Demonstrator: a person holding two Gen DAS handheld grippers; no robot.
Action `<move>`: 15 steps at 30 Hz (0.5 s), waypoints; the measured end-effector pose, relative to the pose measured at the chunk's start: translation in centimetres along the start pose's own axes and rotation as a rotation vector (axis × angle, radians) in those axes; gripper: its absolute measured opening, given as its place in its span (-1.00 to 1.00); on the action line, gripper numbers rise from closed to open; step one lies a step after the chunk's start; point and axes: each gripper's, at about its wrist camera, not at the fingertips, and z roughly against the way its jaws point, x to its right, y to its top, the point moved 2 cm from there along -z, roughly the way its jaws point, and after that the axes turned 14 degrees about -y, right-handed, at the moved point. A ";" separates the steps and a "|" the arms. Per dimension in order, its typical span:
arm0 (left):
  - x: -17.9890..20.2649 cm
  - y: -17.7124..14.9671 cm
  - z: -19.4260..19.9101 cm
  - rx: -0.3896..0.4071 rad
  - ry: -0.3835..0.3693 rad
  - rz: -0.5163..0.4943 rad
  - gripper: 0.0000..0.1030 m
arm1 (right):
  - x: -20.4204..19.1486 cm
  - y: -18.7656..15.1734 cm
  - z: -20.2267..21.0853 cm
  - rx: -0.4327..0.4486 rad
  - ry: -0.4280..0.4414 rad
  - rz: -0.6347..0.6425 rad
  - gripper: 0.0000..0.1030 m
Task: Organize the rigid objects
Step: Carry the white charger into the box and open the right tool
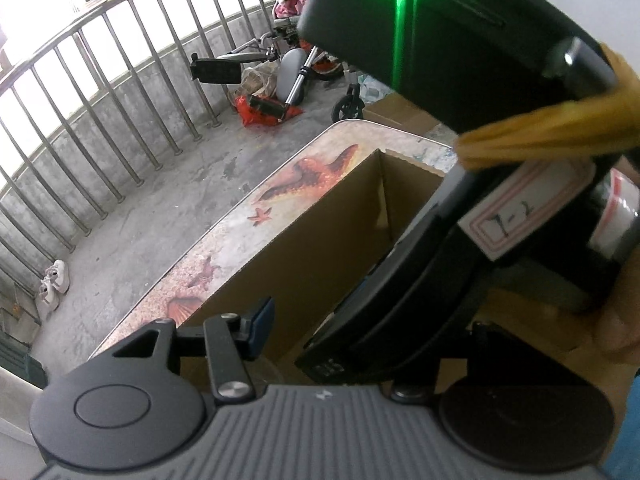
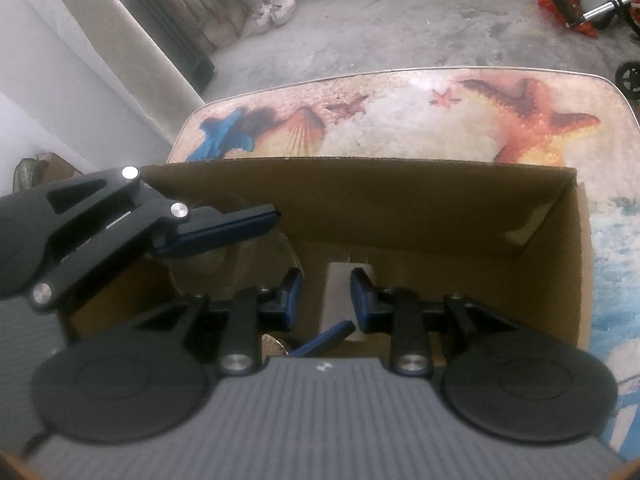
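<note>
An open cardboard box (image 2: 400,208) stands on a table printed with shells and starfish (image 2: 420,120). My right gripper (image 2: 326,300) hangs inside the box, its jaws a narrow gap apart and open. A pale rectangular object (image 2: 340,288) lies on the box floor under that gap, untouched by the pads. A blue-handled item (image 2: 324,338) lies just beneath. My left gripper (image 1: 324,328) is at the box's left end and one finger (image 2: 240,220) reaches over a clear round glass item (image 2: 248,256). Its left pad (image 1: 262,320) is bare; the other finger is hidden behind the right gripper's body (image 1: 460,60).
The table edge (image 1: 224,232) runs close along the box wall (image 1: 312,248). Beyond it lie a concrete floor, a metal railing (image 1: 100,92), white shoes (image 2: 272,14), a wheelchair (image 1: 280,64) and a red bag (image 1: 260,112). A hand shows at the right (image 1: 616,328).
</note>
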 end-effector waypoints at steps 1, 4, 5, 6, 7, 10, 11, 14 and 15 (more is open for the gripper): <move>0.1 0.0 0.1 0.003 0.002 0.003 0.10 | 0.1 -0.1 0.1 0.000 0.002 -0.002 -0.50; 0.1 0.2 0.6 0.016 0.007 0.012 0.10 | 0.1 -0.3 0.7 0.008 0.004 -0.010 -0.49; 0.1 0.2 1.0 0.021 0.009 0.017 0.11 | 0.2 -0.2 1.0 0.013 0.009 -0.016 -0.47; 0.1 0.3 1.5 0.026 0.011 0.023 0.11 | 0.3 -0.2 1.4 0.018 0.013 -0.023 -0.47; 0.1 0.2 2.2 0.038 0.012 0.033 0.17 | 0.4 -0.2 2.0 0.027 0.016 -0.031 -0.47; -0.1 -0.2 5.0 0.082 0.016 0.083 0.36 | 0.7 -0.3 4.3 0.059 0.036 -0.051 -0.46; -0.1 -0.4 5.9 0.091 0.016 0.104 0.37 | 0.8 -0.4 5.1 0.069 0.046 -0.058 -0.46; -0.1 -1.6 9.2 0.121 0.020 0.167 0.38 | 0.9 -0.9 7.7 0.101 0.073 -0.073 -0.46; 0.0 -2.2 10.5 0.135 0.020 0.188 0.39 | 0.8 -1.2 8.6 0.113 0.078 -0.073 -0.46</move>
